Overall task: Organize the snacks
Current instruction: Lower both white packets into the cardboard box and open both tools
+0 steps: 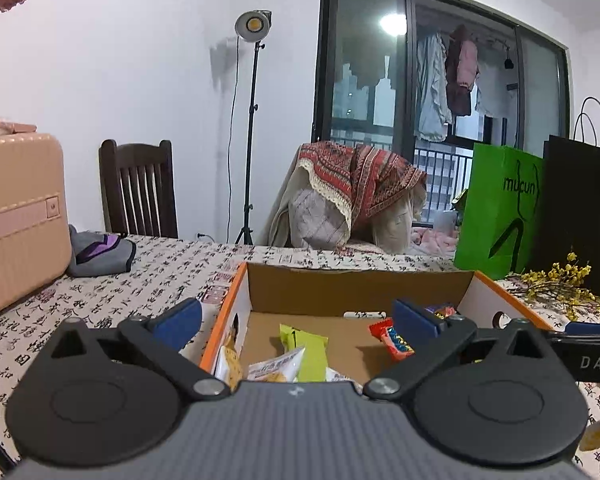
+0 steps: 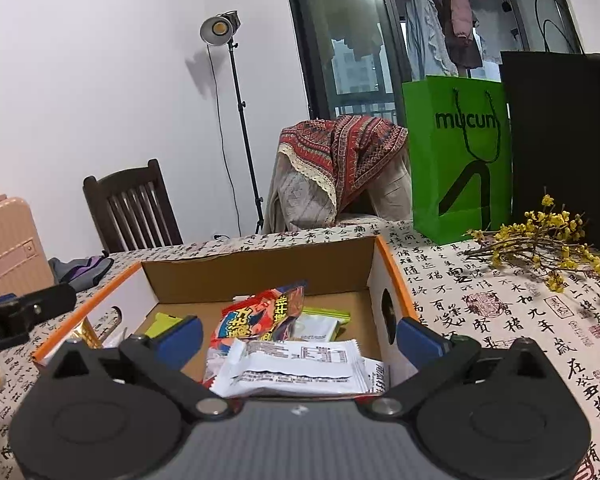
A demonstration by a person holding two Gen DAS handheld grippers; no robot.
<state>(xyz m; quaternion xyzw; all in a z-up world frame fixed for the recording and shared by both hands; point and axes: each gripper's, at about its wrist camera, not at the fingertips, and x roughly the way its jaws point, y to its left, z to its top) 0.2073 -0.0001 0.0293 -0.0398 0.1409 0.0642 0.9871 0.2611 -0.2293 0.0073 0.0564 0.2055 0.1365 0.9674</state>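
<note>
A cardboard box with an orange rim [image 1: 224, 300] [image 2: 388, 264] stands on the table and holds several snack packets. In the left wrist view I see a lime-green packet [image 1: 306, 348], a red packet [image 1: 396, 342] and a white-and-orange packet [image 1: 276, 368] on its floor. My left gripper [image 1: 296, 320] hangs open over the box's near left corner, nothing between its blue pads [image 1: 178, 320]. The right wrist view shows a white packet [image 2: 292, 366] lying on a red one [image 2: 260, 314]. My right gripper [image 2: 300, 338] is open above them, its pads [image 2: 180, 338] clear of both.
The tablecloth [image 2: 500, 300] bears printed calligraphy. A green paper bag [image 2: 456, 152], a black bag [image 2: 564, 140] and yellow flower twigs [image 2: 548, 240] stand at the back right. A pink case [image 1: 16, 216] and a grey cloth [image 1: 100, 254] lie left. Chairs stand behind the table.
</note>
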